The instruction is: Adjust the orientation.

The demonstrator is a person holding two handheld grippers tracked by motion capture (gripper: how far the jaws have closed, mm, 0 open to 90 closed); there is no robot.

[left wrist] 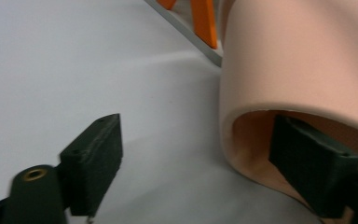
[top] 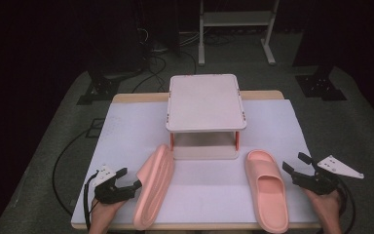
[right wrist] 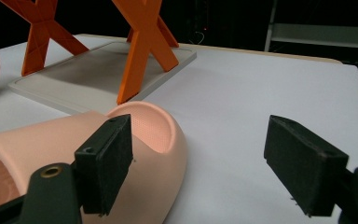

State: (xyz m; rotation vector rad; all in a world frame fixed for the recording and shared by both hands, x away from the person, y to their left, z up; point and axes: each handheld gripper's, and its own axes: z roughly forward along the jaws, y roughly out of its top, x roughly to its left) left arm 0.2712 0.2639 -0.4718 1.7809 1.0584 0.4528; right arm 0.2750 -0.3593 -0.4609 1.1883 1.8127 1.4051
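Note:
Two pink slippers lie on the white table (top: pixel 126 126). The left slipper (top: pixel 154 187) stands on its side, and its strap arches over the table (left wrist: pixel 298 56). My left gripper (top: pixel 131 178) is open beside it. Its right jaw reaches under the strap, while its left jaw is over bare table (left wrist: pixel 198 144). The right slipper (top: pixel 267 187) lies sole down, toe end toward the rack (right wrist: pixel 149 126). My right gripper (top: pixel 294 162) is open just right of it; the left jaw sits next to the slipper's edge and holds nothing (right wrist: pixel 203 140).
A small rack with a white top shelf (top: pixel 205 101), orange X-shaped legs (right wrist: pixel 144 42) and a grey base plate (right wrist: pixel 93 60) stands mid-table behind the slippers. Cables and a white frame (top: pixel 233 19) are on the floor beyond. The table's front edge lies near both hands.

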